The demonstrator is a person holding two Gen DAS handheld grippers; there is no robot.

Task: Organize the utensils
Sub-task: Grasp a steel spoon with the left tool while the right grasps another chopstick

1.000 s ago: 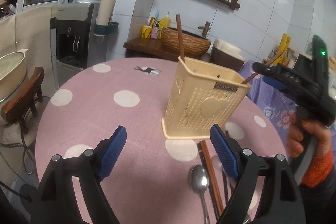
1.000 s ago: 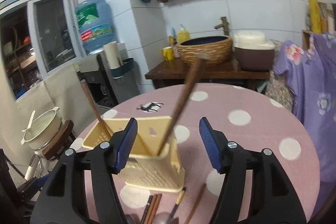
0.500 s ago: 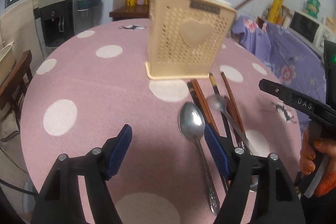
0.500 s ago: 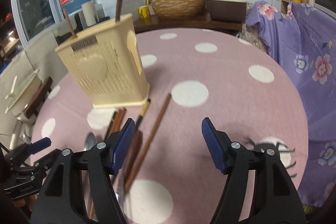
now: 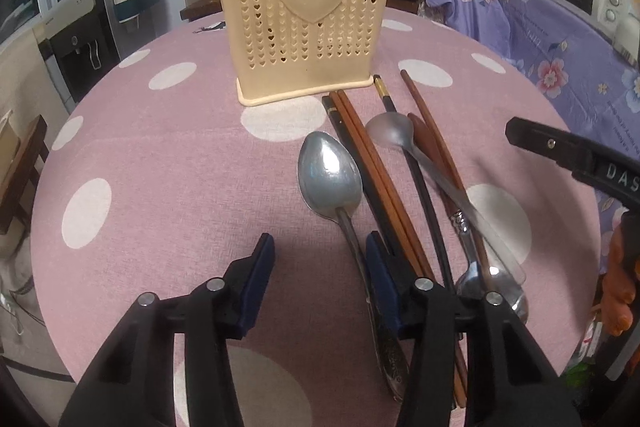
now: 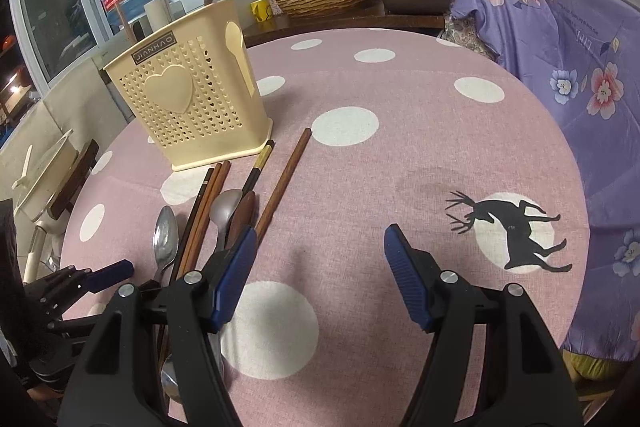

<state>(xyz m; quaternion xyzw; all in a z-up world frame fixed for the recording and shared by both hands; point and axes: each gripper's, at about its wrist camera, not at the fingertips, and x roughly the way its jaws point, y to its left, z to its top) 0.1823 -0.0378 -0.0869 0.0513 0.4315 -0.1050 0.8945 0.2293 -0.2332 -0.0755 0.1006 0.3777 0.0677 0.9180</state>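
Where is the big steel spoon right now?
The big spoon lies on the table in front of the holder, left of the chopsticks, its handle beside the left gripper's right finger.

both grippers have dropped low toward the loose utensils (image 5: pixel 384 187).

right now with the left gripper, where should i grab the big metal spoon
Grip the big metal spoon by its thin handle just below the bowl, coming straight down with the left gripper. It lies flat with clear cloth on its left, while chopsticks crowd its right, so the jaws need to stay narrow.
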